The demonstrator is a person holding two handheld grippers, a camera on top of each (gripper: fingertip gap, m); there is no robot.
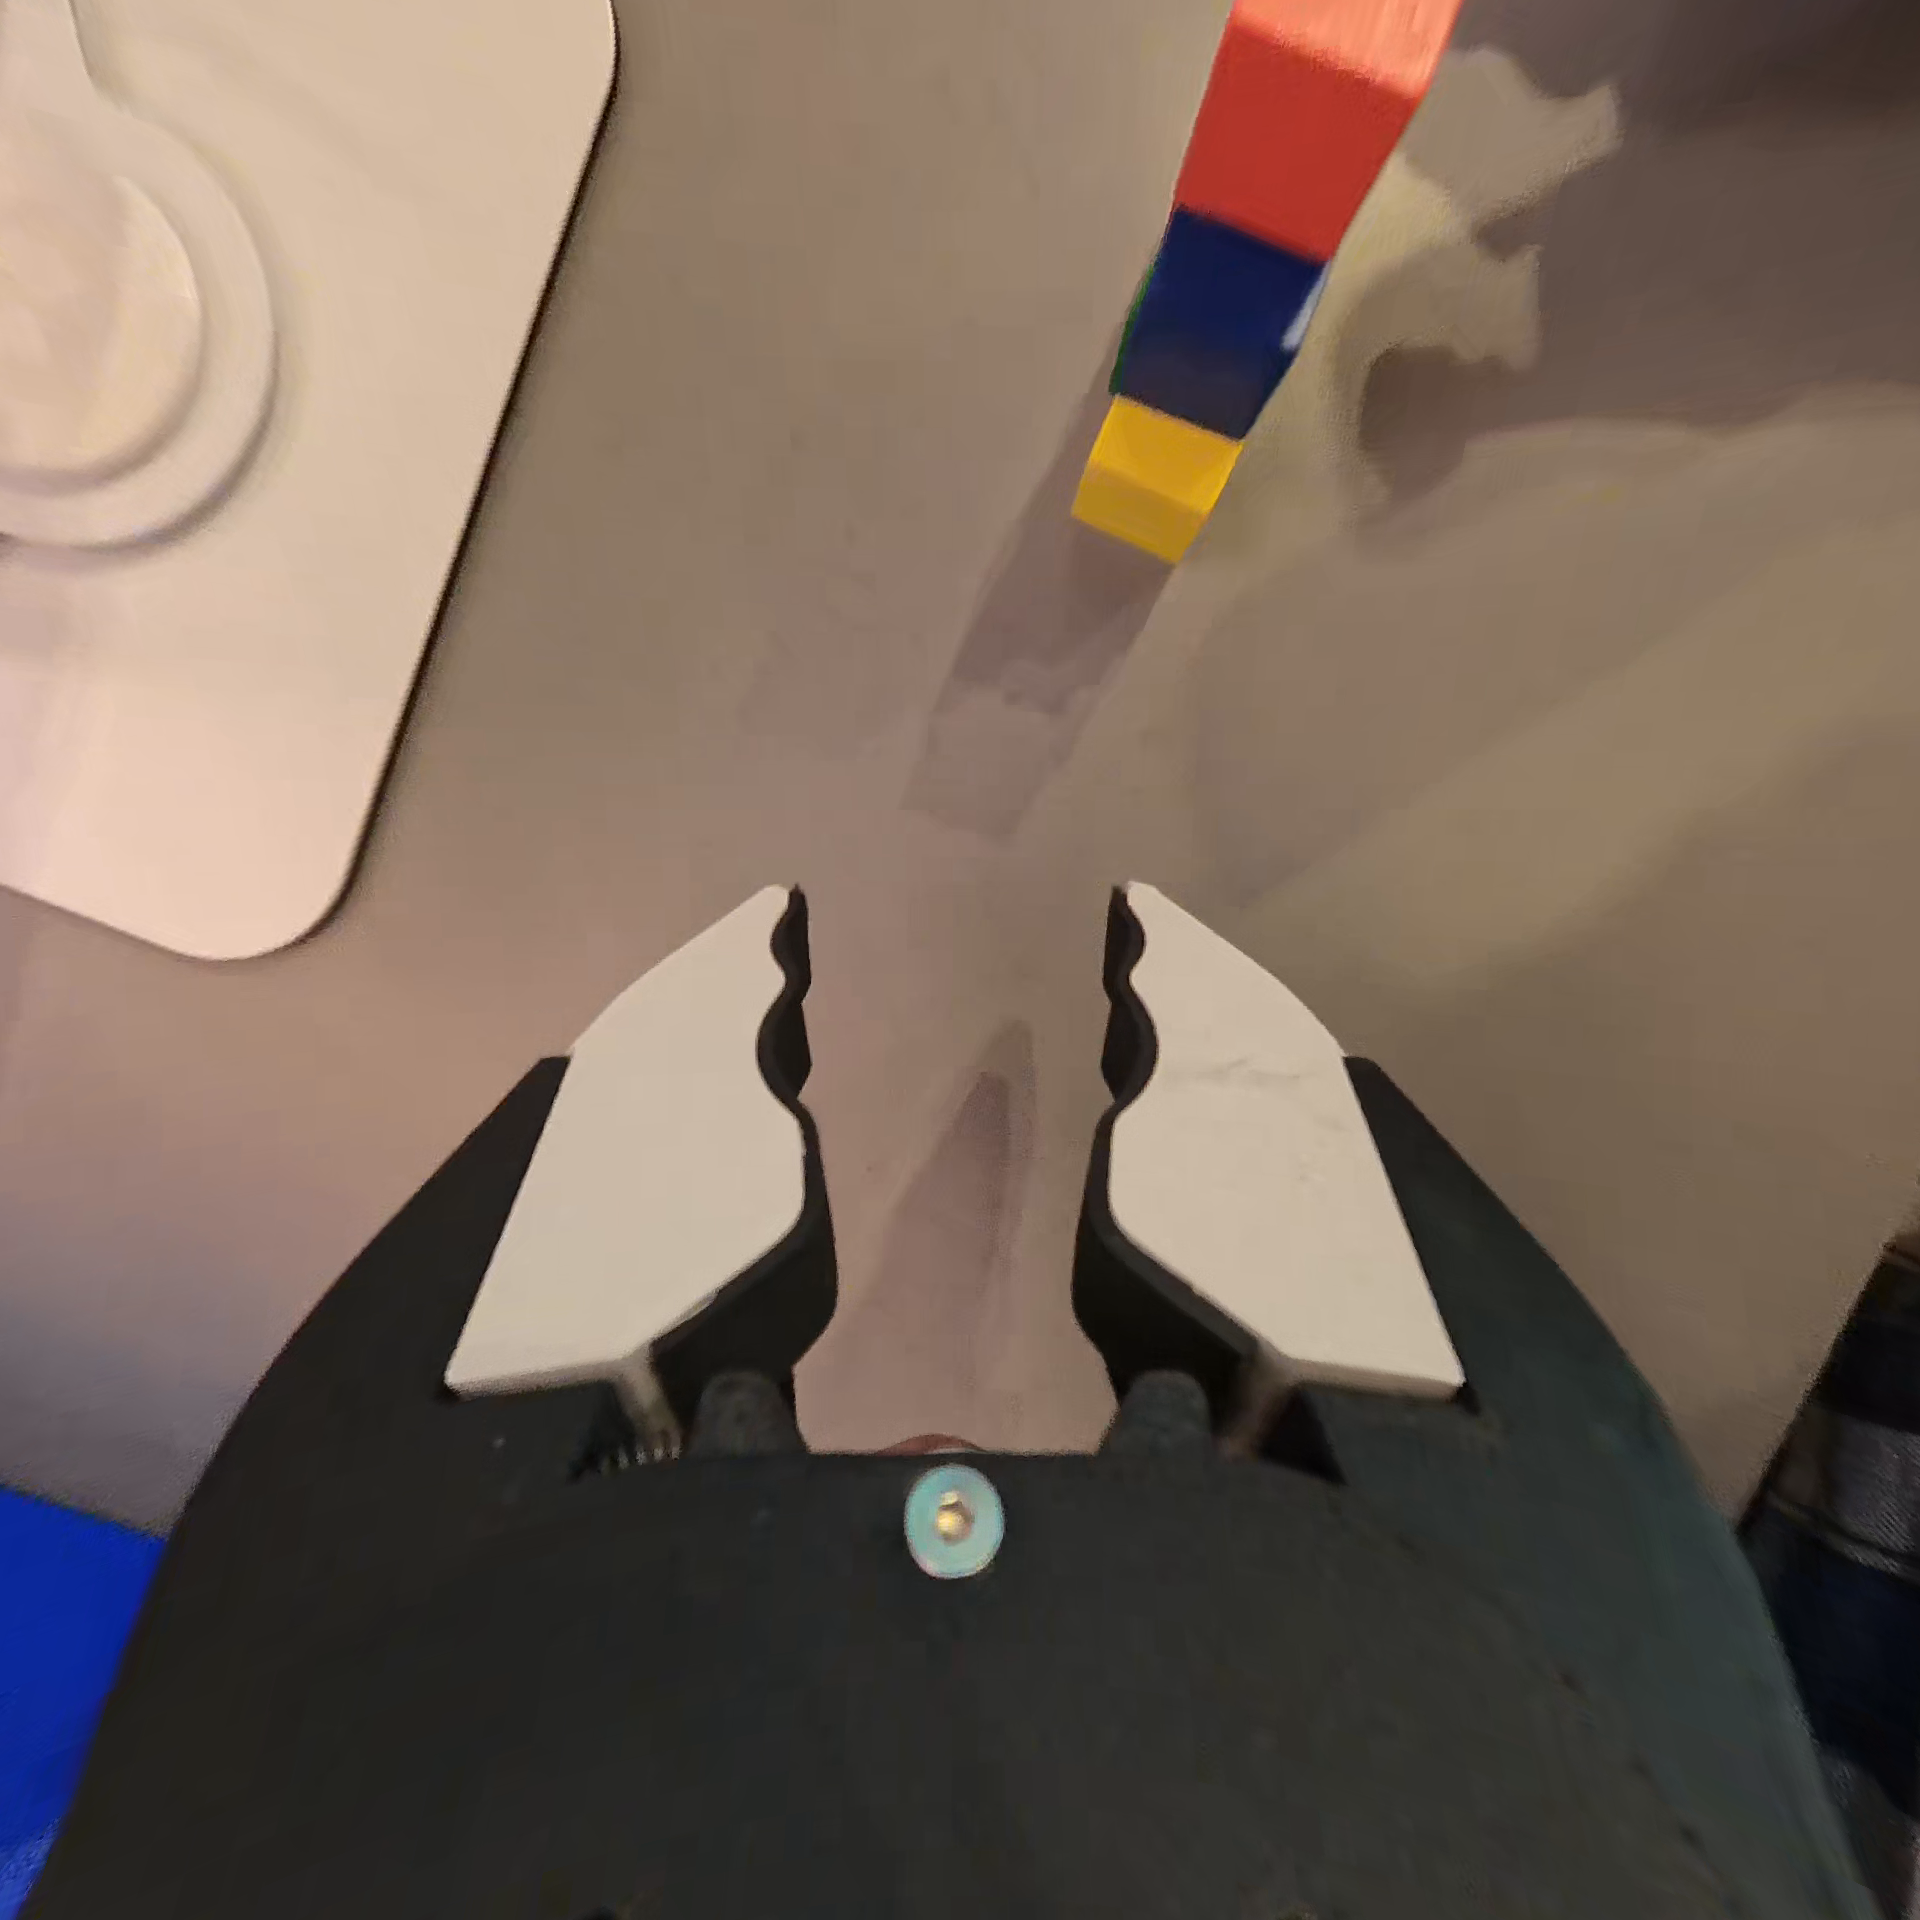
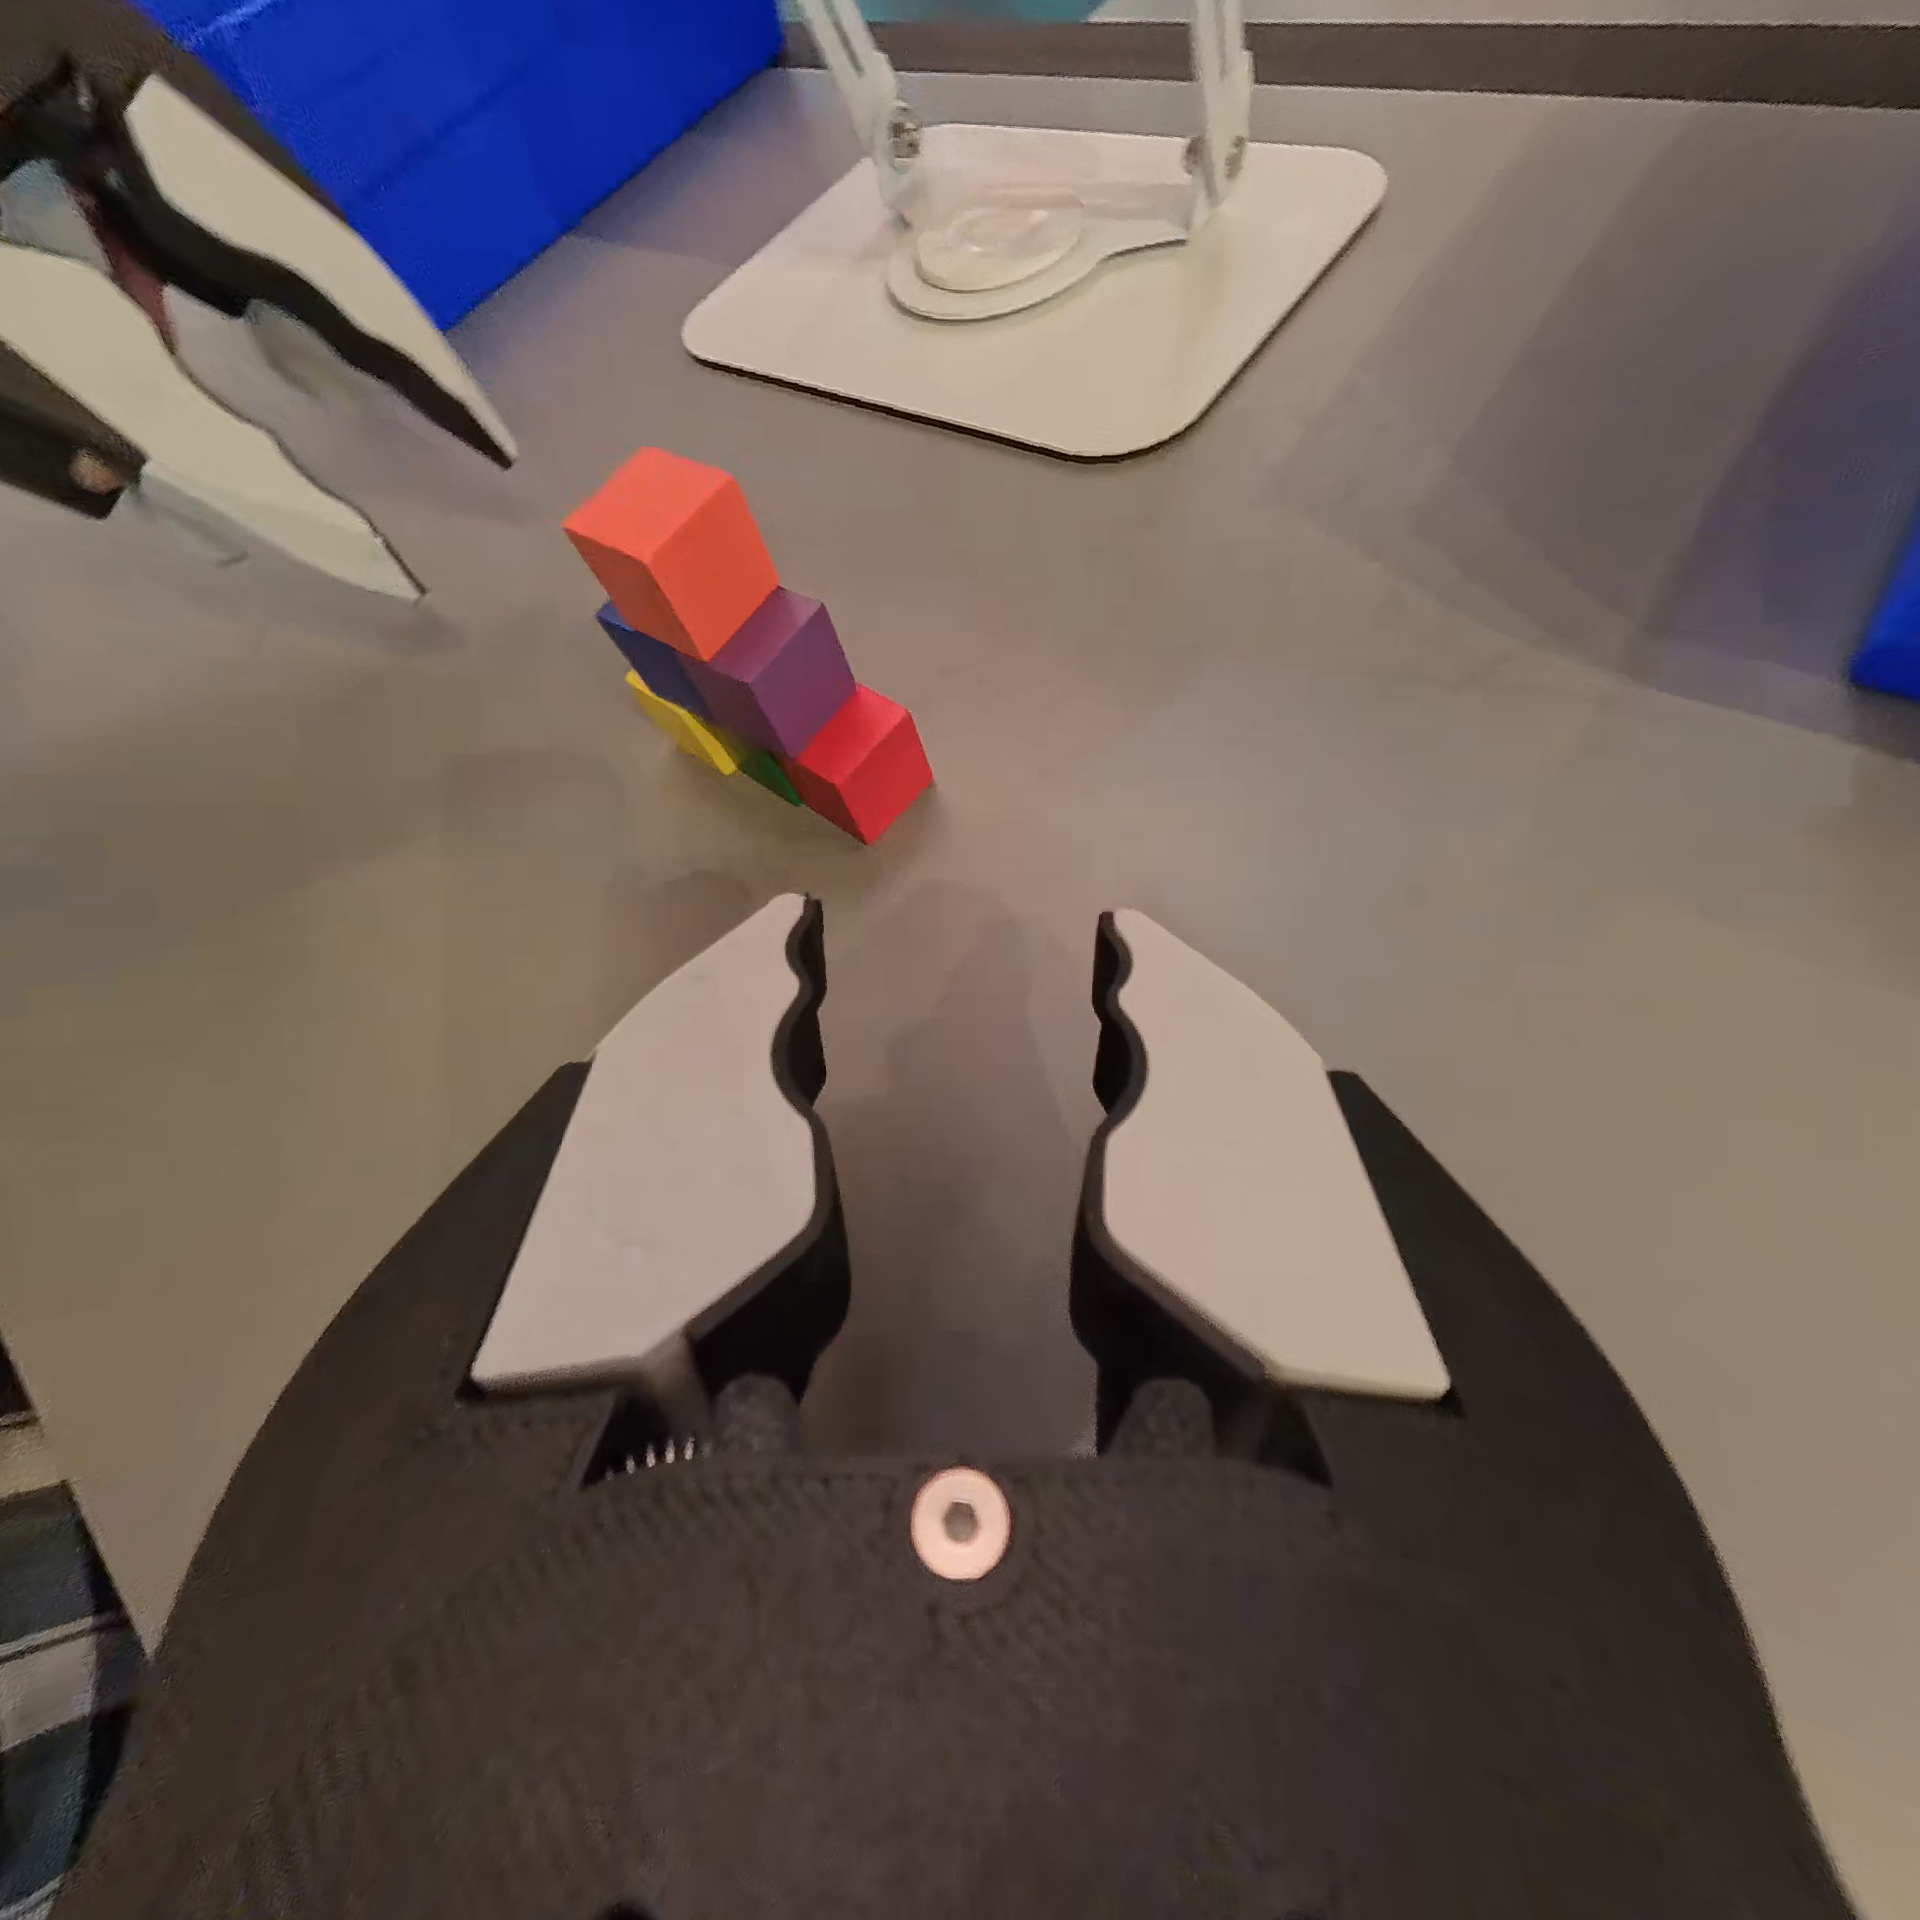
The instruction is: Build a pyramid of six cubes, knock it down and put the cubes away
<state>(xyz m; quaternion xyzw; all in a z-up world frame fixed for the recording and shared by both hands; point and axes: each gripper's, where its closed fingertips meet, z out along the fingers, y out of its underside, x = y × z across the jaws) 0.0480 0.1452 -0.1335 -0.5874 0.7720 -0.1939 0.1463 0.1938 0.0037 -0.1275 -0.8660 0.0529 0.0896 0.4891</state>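
Observation:
A pyramid of cubes stands on the grey table (image 2: 1351,831). In the right wrist view an orange cube (image 2: 675,551) tops it, a purple cube (image 2: 784,670) and a blue cube (image 2: 649,655) sit below, and a red cube (image 2: 868,764), a green cube (image 2: 769,774) and a yellow cube (image 2: 681,727) form the base. My right gripper (image 2: 956,914) is open with nothing between its pads, a short way in front of the red cube. My left gripper (image 1: 956,894) is open with nothing between its pads; it also shows in the right wrist view (image 2: 457,520), left of the pyramid. The left wrist view shows the orange cube (image 1: 1299,135), blue cube (image 1: 1205,322) and yellow cube (image 1: 1153,483) edge-on.
A white stand with a flat base (image 2: 1039,312) sits behind the pyramid; its base also shows in the left wrist view (image 1: 260,468). A blue box (image 2: 468,125) stands at the back left, and another blue object (image 2: 1886,634) lies at the right edge.

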